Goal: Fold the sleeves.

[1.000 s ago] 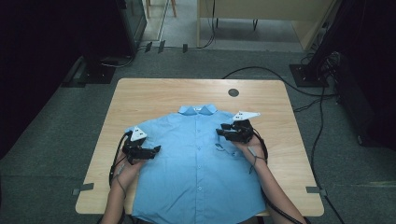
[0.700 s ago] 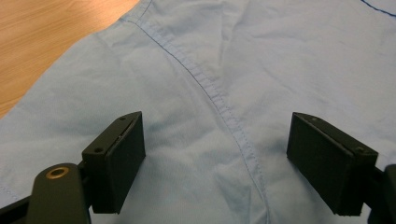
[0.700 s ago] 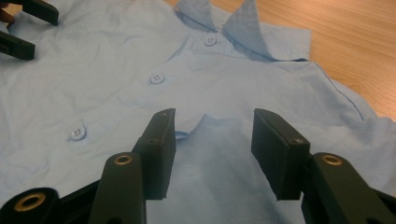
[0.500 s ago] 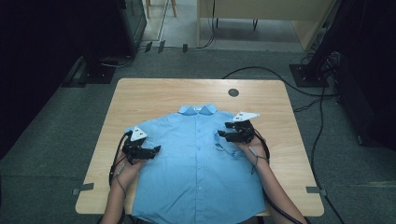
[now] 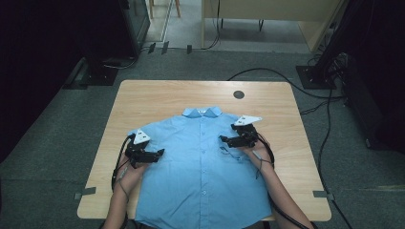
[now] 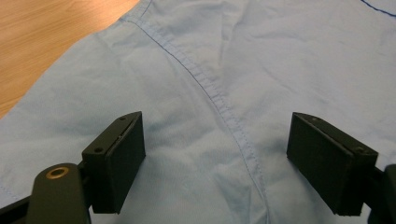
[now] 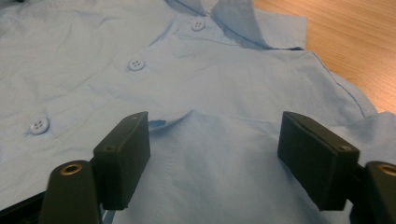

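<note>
Right gripper [image 5: 223,141], jaws just opened over the flat, buttoned shirt [image 5: 203,171]; left gripper [image 5: 160,153] likewise open; folding not yet begun.

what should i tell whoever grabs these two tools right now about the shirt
Left tool: jaws wide open over the shirt's shoulder seam, gripping nothing.
Right tool: jaws have just been opening, now wide apart above the chest pocket, no cloth pinched.
Blue shirt: lies flat, front up and buttoned, collar toward the far edge of the wooden table, hem hanging over the near edge.
Done: shirt spread out. Left, probably: folding; no fold shows yet.
</note>
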Demonstrator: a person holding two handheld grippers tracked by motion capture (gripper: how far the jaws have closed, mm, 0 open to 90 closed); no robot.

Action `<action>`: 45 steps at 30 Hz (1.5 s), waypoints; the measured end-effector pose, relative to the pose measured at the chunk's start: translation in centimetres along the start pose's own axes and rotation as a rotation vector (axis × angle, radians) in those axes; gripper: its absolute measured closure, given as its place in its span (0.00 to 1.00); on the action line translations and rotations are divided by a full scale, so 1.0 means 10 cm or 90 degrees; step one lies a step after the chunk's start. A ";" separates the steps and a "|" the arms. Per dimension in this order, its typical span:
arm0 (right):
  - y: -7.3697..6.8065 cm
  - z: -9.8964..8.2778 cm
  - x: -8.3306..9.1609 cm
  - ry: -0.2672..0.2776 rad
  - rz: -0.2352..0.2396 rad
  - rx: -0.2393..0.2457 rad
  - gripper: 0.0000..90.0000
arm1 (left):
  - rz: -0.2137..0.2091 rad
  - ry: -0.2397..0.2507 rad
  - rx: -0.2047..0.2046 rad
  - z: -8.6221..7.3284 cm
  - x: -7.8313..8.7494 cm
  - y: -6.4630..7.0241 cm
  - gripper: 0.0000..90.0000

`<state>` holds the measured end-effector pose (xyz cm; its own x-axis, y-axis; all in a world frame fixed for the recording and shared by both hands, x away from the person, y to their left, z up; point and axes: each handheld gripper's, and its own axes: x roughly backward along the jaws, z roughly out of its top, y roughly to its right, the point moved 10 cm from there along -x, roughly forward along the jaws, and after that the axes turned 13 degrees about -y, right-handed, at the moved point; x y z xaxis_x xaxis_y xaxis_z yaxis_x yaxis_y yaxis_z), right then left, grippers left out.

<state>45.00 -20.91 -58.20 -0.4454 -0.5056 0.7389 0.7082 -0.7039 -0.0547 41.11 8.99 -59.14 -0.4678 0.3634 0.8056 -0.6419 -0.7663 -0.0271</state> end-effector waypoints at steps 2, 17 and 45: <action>0.00 0.00 0.01 -0.001 0.000 0.001 0.25 | 0.000 0.000 0.000 0.00 0.00 0.00 0.21; -0.01 -0.08 0.10 -0.019 0.007 0.024 0.22 | 0.000 0.000 -0.001 0.00 0.00 0.00 0.21; 0.10 -0.22 0.23 -0.041 0.011 0.058 0.17 | 0.001 -0.001 0.001 0.00 0.00 0.00 0.21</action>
<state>43.43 -23.89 -58.03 -0.3981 -0.4825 0.7802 0.7640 -0.6452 -0.0091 41.12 9.02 -59.13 -0.4684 0.3617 0.8061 -0.6406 -0.7674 -0.0278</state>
